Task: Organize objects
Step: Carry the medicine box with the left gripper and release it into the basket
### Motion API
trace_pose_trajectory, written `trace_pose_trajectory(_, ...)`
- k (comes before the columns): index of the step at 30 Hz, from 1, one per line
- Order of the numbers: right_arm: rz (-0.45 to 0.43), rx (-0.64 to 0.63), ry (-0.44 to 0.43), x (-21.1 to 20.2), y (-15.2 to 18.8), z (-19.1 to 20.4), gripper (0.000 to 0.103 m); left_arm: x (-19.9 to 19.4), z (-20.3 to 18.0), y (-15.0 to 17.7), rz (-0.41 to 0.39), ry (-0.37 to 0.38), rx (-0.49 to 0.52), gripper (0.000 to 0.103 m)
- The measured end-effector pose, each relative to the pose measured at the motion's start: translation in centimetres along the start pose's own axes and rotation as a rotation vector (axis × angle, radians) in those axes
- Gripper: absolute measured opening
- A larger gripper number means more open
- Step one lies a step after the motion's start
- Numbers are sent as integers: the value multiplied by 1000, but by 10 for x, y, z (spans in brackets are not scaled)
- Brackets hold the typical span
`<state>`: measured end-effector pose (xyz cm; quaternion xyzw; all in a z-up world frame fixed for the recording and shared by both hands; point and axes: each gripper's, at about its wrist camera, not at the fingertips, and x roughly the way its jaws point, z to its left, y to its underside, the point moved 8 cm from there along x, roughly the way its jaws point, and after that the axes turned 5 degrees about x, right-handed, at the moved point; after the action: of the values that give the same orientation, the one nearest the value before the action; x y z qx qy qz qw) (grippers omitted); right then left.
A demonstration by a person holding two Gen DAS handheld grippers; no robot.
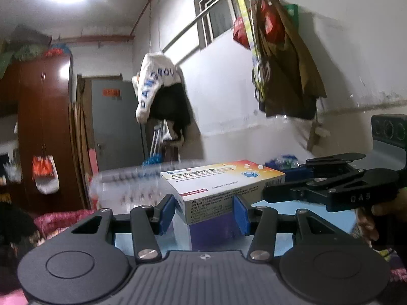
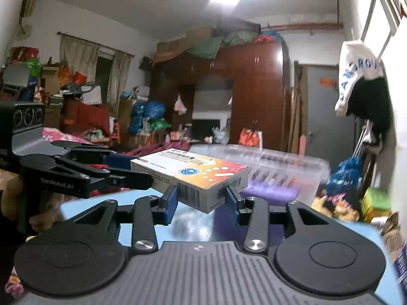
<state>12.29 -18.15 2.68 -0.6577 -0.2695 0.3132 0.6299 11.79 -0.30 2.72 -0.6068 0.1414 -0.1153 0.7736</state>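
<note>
**mk_tinker:** Cardboard, white with an orange-yellow gradient and a round blue logo — that's the flat rectangular medicine box (image 1: 222, 181), and it's up off the light blue tabletop (image 1: 305, 213), pinched at both ends. Left gripper (image 1: 204, 212) has its blue pads (image 1: 168, 212) pressed on the box's short end, the one with the fine print. Box sits dead centre in that view, running off toward 1 o'clock.

**rigwatcher:** Same story from the other side. Right gripper (image 2: 201, 200) is clamped on the barcode end of the box (image 2: 193, 178), blue pads (image 2: 171, 203) touching it on both sides. The box sits tilted, far end pointing to about 10 o'clock.

**mk_tinker:** So each gripper is closed on the box, neither one loose. From the left wrist camera the right gripper shows up at 3 o'clock, black linkage with a blue finger reaching in at the box's far end.

**rigwatcher:** And the left one sits at 9 o'clock in mine. You can see bare fingers (image 2: 40, 218) wrapped round its handle.

**mk_tinker:** What's behind the box?

**rigwatcher:** Clear ribbed plastic storage bin (image 2: 279, 162), at 1 o'clock from the box, smeared by motion blur. Something purple shows under it (image 2: 269, 190); can't tell what it is.
</note>
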Motion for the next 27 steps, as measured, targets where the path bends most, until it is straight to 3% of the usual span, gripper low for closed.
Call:
trace_pose_trajectory(7,-46,10,33,23,-60,-34,44,44,22,-68,-38,-21,42,53)
trace_pose_trajectory(11,-31,26,51,56,-79,-58,44,85,47,-84,-2,-37,26,53)
trace_pose_trajectory(20,121,104,80,142,-38,-105,44,169,96,-31,179,-24,-109,53)
trace_pose_trajectory(27,247,111,109,172,-20,-112,44,200,108,-10,326,-49,-130,53)
